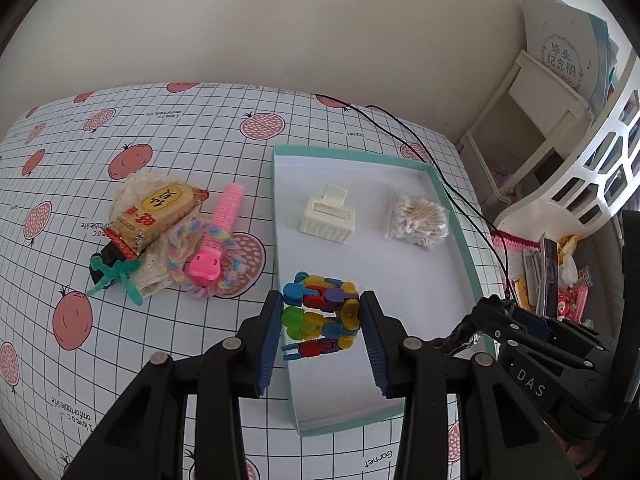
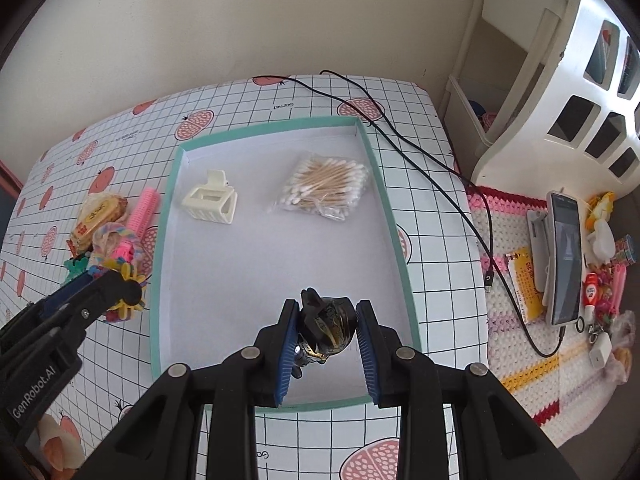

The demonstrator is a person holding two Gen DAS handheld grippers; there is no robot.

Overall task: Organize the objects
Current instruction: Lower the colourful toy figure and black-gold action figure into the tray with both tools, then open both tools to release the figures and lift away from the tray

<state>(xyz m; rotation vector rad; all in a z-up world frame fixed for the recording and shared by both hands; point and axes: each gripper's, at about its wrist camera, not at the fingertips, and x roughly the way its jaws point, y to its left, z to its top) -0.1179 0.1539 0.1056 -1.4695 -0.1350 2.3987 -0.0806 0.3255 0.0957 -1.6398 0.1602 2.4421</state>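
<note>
- Claws at work over a patterned table (image 1: 168, 360): my left claw (image 1: 322, 316) pinches a chain of coloured plastic links (image 1: 320, 312) between its pads, held above the near left rim of the teal-edged tray (image 1: 460, 232).
- My right claw (image 2: 326, 330) is pressed onto a small dark figurine (image 2: 326, 326), gripped across its rounded head over the tray's near end.
- The link chain looks light and loosely jointed; I judge it will flop and sag, so a hold across the bunched middle suits it best.
- The figurine seems hard and glossy, likely slippery on its curved head; I would keep the squeeze square across the widest part.
- Ahead of both claws inside the tray lie a cream hair clip (image 1: 327, 218) and a bag of cotton swabs (image 2: 322, 186), apart from each other.
- Bare tray floor lies directly beneath and just ahead of my claws, with open room for setting down.
- The tray's low wall is the edge to clear, and a black cable (image 2: 432, 176) runs along the table to the right of it.
- To the left of my left claw waits a heap: snack packet (image 1: 156, 212), pink roller (image 1: 224, 216), braided band (image 1: 188, 248).
</note>
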